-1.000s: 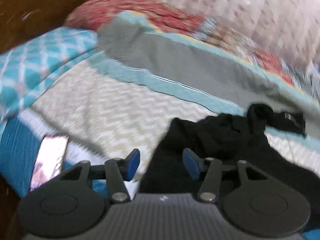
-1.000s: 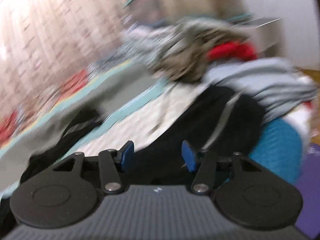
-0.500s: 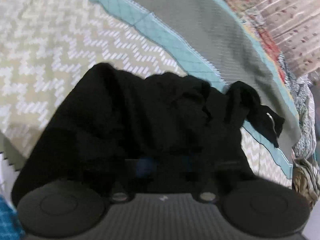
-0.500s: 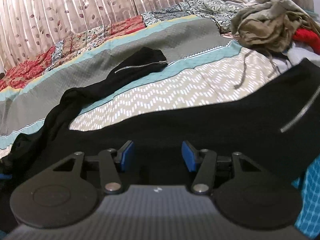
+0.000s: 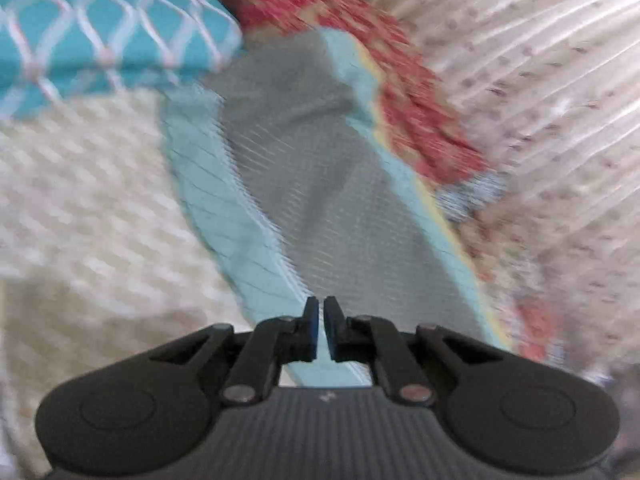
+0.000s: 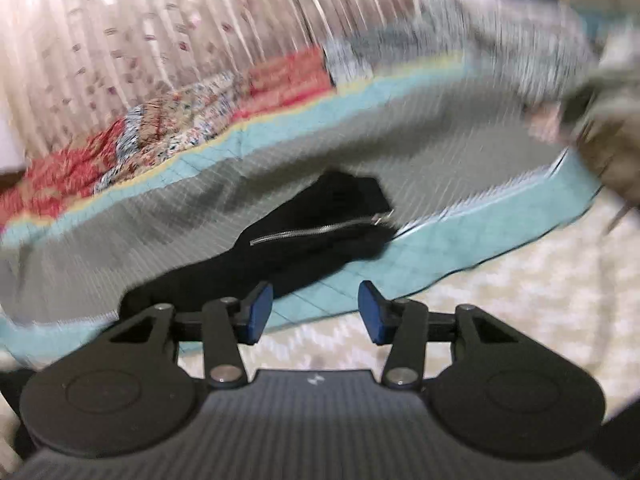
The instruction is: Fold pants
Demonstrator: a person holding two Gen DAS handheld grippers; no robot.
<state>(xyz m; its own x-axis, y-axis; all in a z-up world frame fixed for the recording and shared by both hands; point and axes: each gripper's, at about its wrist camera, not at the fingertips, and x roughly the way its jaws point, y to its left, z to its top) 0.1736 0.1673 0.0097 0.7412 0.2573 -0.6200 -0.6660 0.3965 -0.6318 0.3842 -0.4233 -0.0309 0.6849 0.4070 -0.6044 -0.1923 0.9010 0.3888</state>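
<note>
1. Two tongs sit at the bottom of your views. Your left tongs [image 5: 320,328] are closed, blue pads nearly touching with only a sliver between them, and nothing shows in that gap.
2. Your right tongs [image 6: 315,312] stand about half open and are closing; only bedspread shows between the pads, no cloth.
3. Beneath your left tongs lies the bedspread [image 5: 224,216]: a pale teal stripe runs straight out from the tips, with cream zigzag to the left and a grey band to the right. No pants appear in that view.
4. Just past your right tongs, up and left of the left pad, lie the black pants [image 6: 320,236]. They sprawl across the teal stripe and grey band, apart from both pads.
5. One silver zipper [image 6: 320,229] runs across the pants' far end, which is bunched.
6. Nearer you, the black cloth passes behind the left linkage of the right tongs, so you cannot see where it ends.
7. Farther out in the left view, a teal pillow [image 5: 100,28] with a white lattice sits at upper left.
8. Beyond the grey band comes a red patterned border [image 6: 276,80].
9. At the back hangs a pleated curtain [image 6: 140,28]; at the right edge lies a blurred heap of clothes [image 6: 608,112].
</note>
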